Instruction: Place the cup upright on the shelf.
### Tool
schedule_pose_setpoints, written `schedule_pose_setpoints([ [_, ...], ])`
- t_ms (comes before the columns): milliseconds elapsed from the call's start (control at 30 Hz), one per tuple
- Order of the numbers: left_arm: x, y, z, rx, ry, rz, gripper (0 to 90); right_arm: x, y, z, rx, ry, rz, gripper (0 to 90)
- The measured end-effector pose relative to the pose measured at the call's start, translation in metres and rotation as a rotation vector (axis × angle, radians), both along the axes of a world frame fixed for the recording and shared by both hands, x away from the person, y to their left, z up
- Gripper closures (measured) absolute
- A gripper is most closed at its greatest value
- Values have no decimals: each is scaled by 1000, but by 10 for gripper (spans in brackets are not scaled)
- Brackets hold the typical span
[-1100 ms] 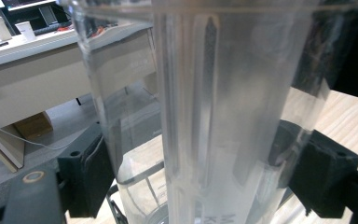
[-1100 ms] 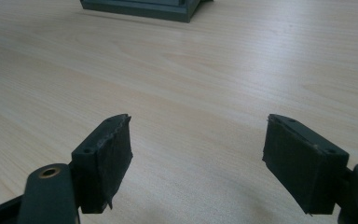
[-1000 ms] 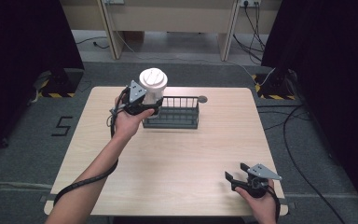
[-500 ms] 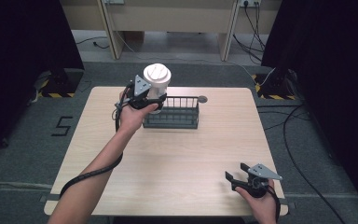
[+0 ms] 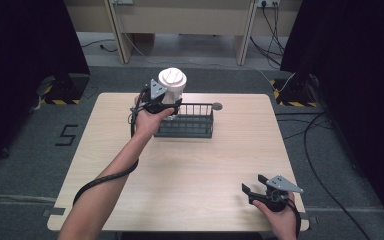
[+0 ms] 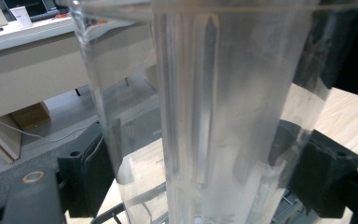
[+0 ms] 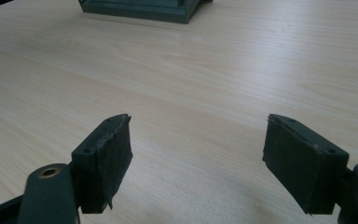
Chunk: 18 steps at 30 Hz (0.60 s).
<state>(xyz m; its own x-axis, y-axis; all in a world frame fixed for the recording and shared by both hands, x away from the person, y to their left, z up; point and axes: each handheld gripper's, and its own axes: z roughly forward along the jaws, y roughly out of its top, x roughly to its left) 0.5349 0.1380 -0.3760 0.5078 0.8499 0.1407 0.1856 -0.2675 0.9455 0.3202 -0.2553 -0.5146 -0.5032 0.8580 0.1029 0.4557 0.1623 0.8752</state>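
From the high view you are holding the clear jar (image 5: 172,90) upright in your left gripper (image 5: 161,104) above the wire basket's (image 5: 186,121) left end, apparently for lowering in; the left gripper view is showing its jaws pinching the jar, seemingly empty; the right gripper view is showing your right gripper (image 7: 198,161) spread, idling over the table (image 7: 214,70).

The left tool (image 6: 200,179) clamps a clear ribbed container (image 6: 205,107) between its 2 black jaws.
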Motion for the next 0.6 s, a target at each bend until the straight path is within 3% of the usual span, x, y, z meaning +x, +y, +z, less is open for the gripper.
schedule_pose_setpoints([
  [600, 21, -12, -15, -10, 42, 23, 174, 0, -1, 0, 6, 6, 1, 240],
])
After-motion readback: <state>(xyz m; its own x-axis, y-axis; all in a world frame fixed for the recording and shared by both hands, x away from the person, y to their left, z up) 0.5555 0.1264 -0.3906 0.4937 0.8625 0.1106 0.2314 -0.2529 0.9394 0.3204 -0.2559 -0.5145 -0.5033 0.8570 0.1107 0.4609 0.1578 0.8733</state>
